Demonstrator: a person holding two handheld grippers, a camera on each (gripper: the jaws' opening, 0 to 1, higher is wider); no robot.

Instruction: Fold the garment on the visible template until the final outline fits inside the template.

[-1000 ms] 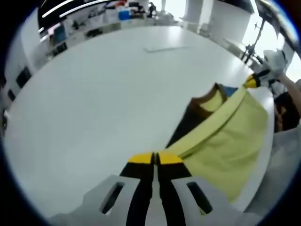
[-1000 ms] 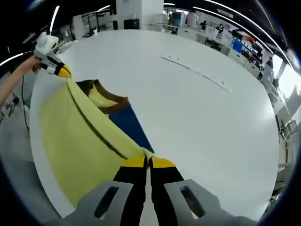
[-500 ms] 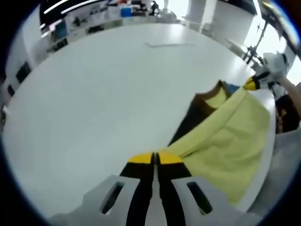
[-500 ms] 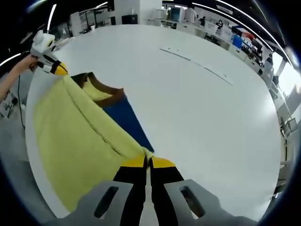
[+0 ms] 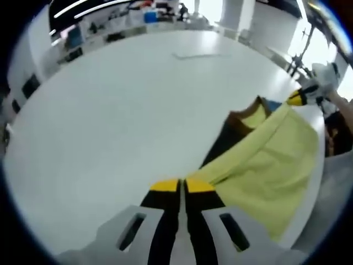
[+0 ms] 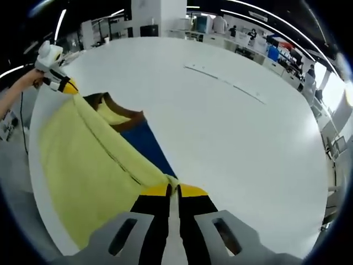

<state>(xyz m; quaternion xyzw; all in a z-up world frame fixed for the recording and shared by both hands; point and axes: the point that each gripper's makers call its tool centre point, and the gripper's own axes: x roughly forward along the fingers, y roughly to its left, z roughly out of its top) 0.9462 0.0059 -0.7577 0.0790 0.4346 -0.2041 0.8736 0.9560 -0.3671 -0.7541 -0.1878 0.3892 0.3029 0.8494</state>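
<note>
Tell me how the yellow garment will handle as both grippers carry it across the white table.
Probably floppy: the yellow garment sags between the left gripper and right gripper, each pinching an edge. Likely light, since those pinches alone hold it stretched. It may slide easily on the smooth white table.

From my seat, the soft yellow cloth garment with a brown knit collar looks matt and lightly creased. The broad white surface under it is smooth with a faint sheen, and my black-and-yellow fingers look like hard, slightly glossy plastic.
</note>
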